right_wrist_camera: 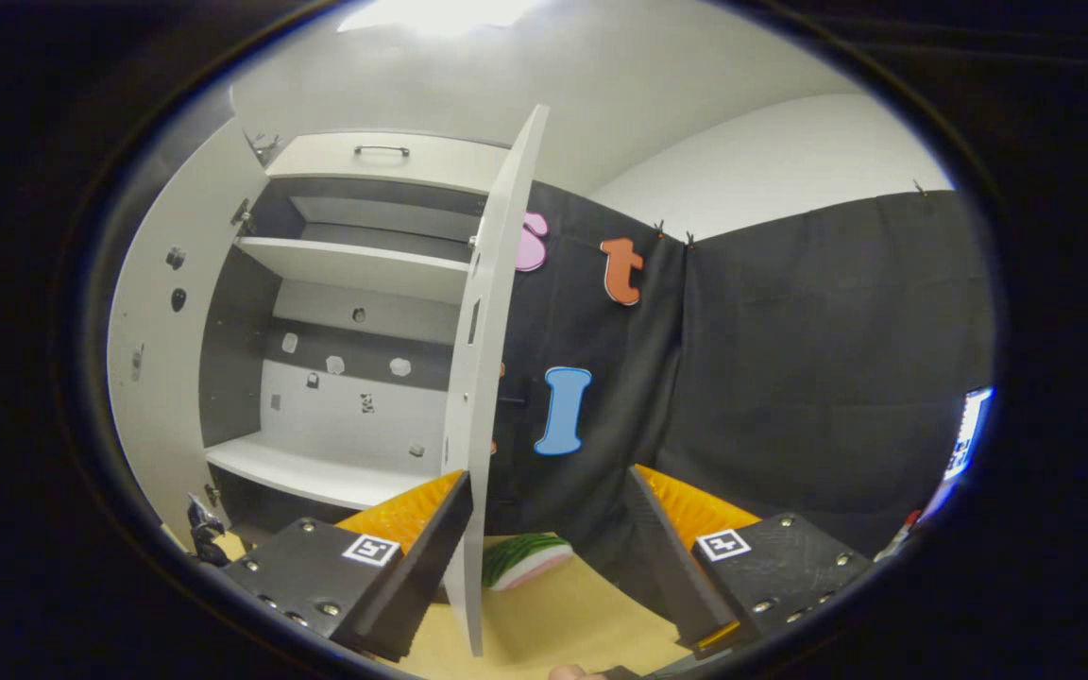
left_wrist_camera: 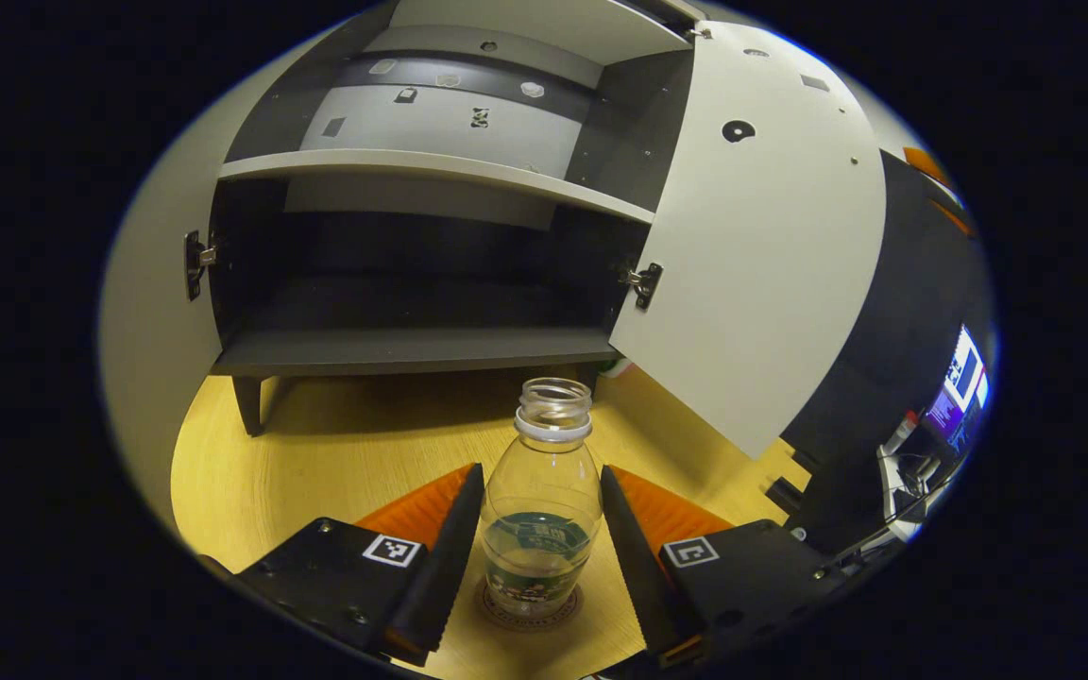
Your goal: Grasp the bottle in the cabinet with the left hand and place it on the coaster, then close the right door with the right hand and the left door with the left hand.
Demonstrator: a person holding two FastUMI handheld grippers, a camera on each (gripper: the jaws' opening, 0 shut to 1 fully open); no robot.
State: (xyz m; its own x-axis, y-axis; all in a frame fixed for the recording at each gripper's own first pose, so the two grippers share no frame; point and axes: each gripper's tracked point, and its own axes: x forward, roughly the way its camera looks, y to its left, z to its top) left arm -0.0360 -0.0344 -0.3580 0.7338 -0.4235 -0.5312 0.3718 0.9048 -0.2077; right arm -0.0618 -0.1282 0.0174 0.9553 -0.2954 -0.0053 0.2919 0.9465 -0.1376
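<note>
Your left claw [left_wrist_camera: 542, 557] is spread around the bottle [left_wrist_camera: 541, 510], already standing on its coaster [left_wrist_camera: 530, 609]. Your right claw [right_wrist_camera: 549, 557], spread too, faces the right door [right_wrist_camera: 487, 378], ready for closing.

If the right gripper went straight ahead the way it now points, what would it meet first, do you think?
Probably the open right door, whose edge stands just ahead of the right gripper, close by its own left finger. Dead centre looks freer, towards the watermelon slice, though depth is unclear.

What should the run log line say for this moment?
bottle: upright on coaster | left gripper: open around bottle | right gripper: open by right door | both doors open
</note>
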